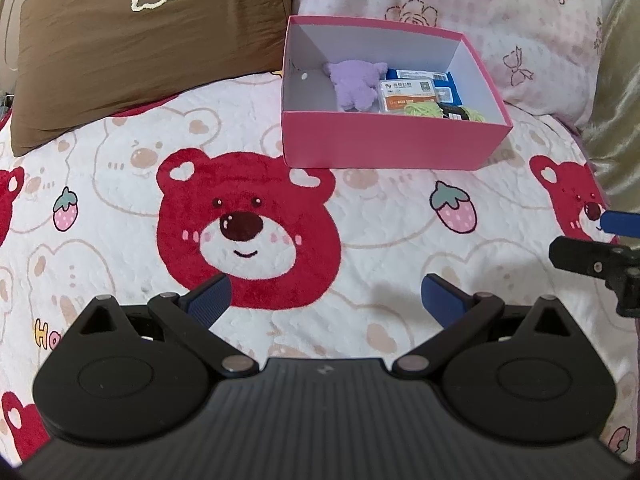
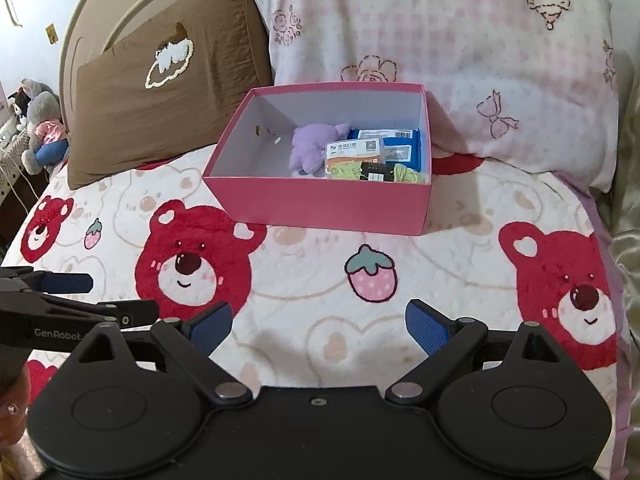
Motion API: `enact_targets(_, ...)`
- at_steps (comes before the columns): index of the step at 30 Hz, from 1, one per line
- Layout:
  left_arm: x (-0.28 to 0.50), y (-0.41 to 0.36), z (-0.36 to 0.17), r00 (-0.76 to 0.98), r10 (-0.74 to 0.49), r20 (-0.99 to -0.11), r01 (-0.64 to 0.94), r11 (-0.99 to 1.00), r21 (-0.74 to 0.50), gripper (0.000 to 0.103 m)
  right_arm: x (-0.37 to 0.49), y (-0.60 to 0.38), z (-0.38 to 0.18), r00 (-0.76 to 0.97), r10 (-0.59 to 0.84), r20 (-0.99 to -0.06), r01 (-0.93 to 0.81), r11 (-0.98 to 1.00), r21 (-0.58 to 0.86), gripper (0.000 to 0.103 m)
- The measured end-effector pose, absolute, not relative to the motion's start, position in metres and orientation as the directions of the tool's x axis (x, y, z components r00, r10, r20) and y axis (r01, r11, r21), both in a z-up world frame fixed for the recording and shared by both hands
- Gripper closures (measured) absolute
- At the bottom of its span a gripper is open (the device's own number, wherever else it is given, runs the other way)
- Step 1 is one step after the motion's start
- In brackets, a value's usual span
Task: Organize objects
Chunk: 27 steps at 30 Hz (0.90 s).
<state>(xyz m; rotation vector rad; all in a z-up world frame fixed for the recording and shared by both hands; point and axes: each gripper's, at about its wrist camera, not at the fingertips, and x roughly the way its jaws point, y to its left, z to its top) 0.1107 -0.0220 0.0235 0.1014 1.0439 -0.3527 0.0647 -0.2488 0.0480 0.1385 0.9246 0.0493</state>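
A pink open box point(image 1: 384, 144) point(image 2: 320, 204) sits on the bed near the pillows. Inside lie a purple plush toy point(image 1: 354, 84) point(image 2: 310, 148), a blue packet point(image 1: 448, 90) point(image 2: 404, 146), a white and orange packet point(image 1: 408, 96) point(image 2: 354, 152) and a skein of yellow-green yarn point(image 1: 424, 111) point(image 2: 408, 174). My left gripper point(image 1: 325, 298) hovers open over the bedspread, short of the box, holding nothing. My right gripper point(image 2: 319, 326) is also open and empty, at a similar distance from the box. Each gripper shows at the edge of the other's view.
The bedspread point(image 1: 360, 216) point(image 2: 312, 276) has red bear and strawberry prints. A brown pillow point(image 1: 132, 48) point(image 2: 168, 96) and a pink-white pillow point(image 1: 460, 8) point(image 2: 440, 40) lean behind the box. Stuffed toys point(image 2: 38, 120) sit beside the bed at far left.
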Motion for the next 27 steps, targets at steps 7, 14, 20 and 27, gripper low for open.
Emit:
enact_targets(7,0.114,-0.019,0.018,0.447,-0.227,-0.865,0.326,0.942,-0.079,0.0,0.065,-0.249,0.045,0.611,0.043,-0.791,0.01,0.998,0.062,0.008)
enact_targets(14,0.116,-0.014,0.023,0.468,-0.218,-0.856,0.312,0.948,-0.071,0.0,0.062,-0.246,0.049,0.612,0.052,-0.789,-0.006,0.998,0.061,0.008)
enact_targets(20,0.116,-0.012,0.026,0.47,-0.228,-0.852,0.308,0.948,-0.084,0.0,0.061,-0.24,0.053,0.619,0.058,-0.783,-0.024,0.998,0.054,0.008)
enact_targets(27,0.114,-0.012,0.031,0.482,-0.214,-0.85,0.294,0.953,-0.074,0.0,0.056,-0.228,0.052,0.666,-0.071,-0.742,-0.001,0.995,-0.096,0.008)
